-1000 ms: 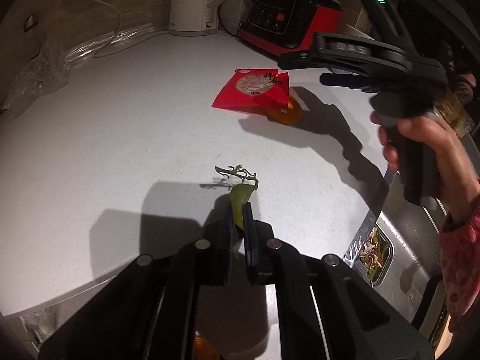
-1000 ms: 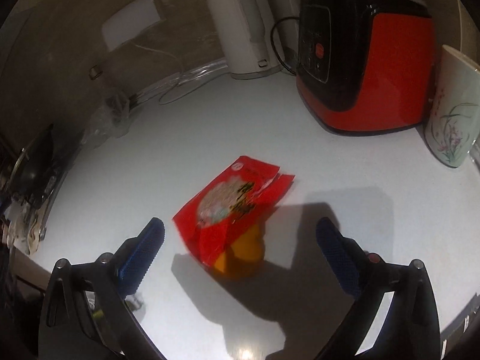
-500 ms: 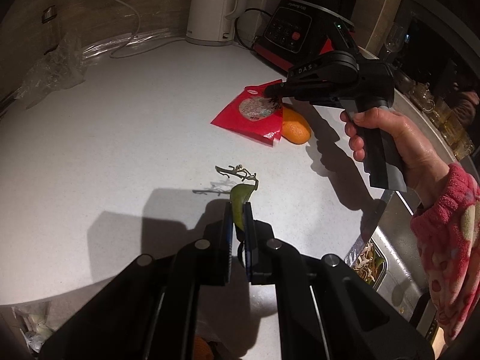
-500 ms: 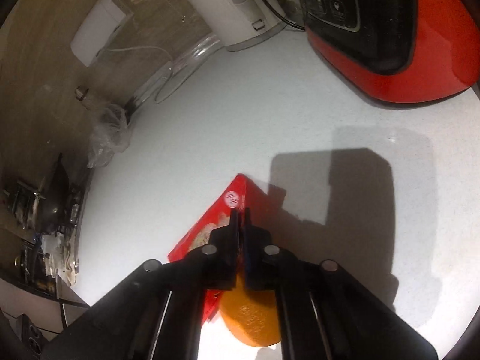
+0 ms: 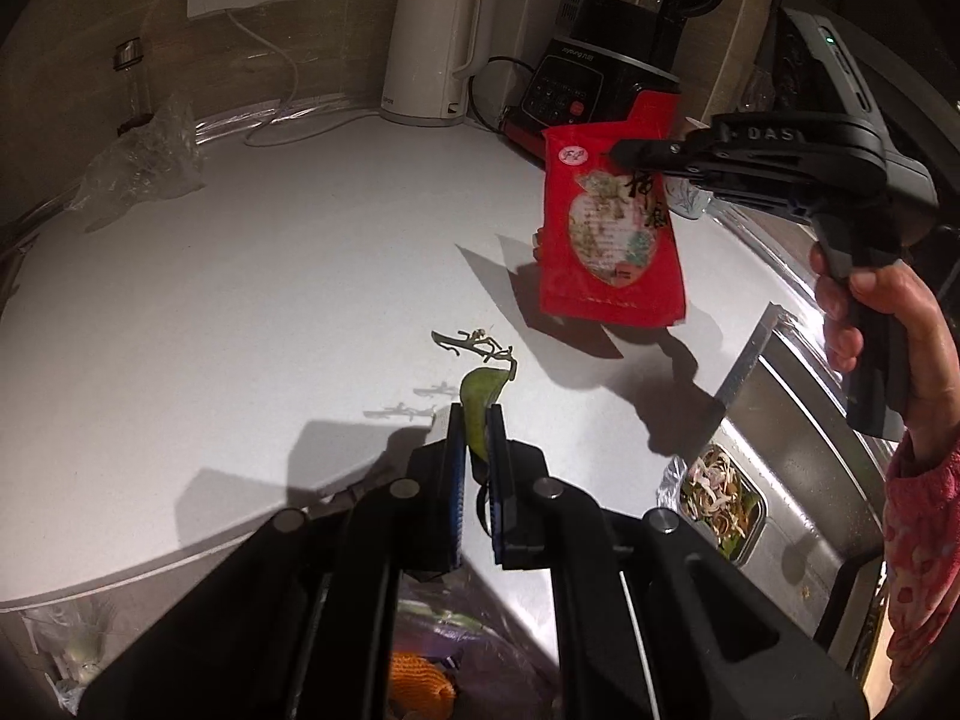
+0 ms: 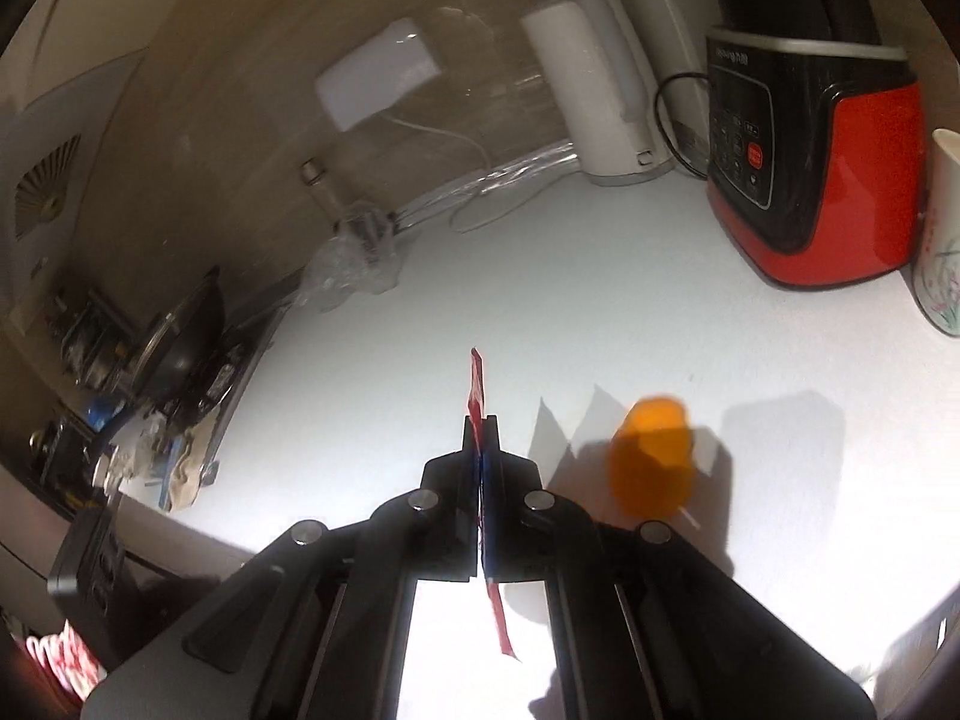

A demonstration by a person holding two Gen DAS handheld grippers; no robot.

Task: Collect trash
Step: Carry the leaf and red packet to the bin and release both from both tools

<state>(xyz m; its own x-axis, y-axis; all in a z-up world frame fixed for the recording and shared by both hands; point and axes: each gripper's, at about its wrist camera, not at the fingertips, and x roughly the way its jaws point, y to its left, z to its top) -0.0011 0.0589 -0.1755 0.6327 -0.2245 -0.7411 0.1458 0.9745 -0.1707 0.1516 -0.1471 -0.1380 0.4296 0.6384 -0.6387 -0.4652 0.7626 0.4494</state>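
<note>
The red snack packet (image 5: pixel 609 228) hangs in the air above the white desk (image 5: pixel 240 276), pinched at its upper edge by your right hand-held gripper (image 5: pixel 618 150), whose jaws are clenched flat on the foil; in the right wrist view the packet (image 6: pixel 477 384) shows only edge-on, a thin red strip running between the closed fingers and out below them. Your right hand (image 5: pixel 870 324) grips the handle, with a pink patterned sleeve (image 5: pixel 918 540) at the wrist. Your left hand-held gripper (image 5: pixel 474 420) is clenched too, grasping a green leaf (image 5: pixel 477 396) that carries a thin dry stem (image 5: pixel 474 345); the leaf stands up between the blue pads, clear of the desk, and the stem's shadow falls on the surface below it. In the right wrist view an orange fruit (image 6: pixel 651 456), blurred, lies on the desk just right of your right hand-held gripper (image 6: pixel 480 426). Farther back stand a white electric kettle (image 5: pixel 432 54) and a red and black blender base (image 5: pixel 594 96), near each other against the wall, and a crumpled clear plastic bag (image 5: pixel 144 162) lies at the desk's left edge. To the right of the desk is a steel sink (image 5: pixel 798 420), with a strainer full of food scraps (image 5: pixel 720 498) in it.
</note>
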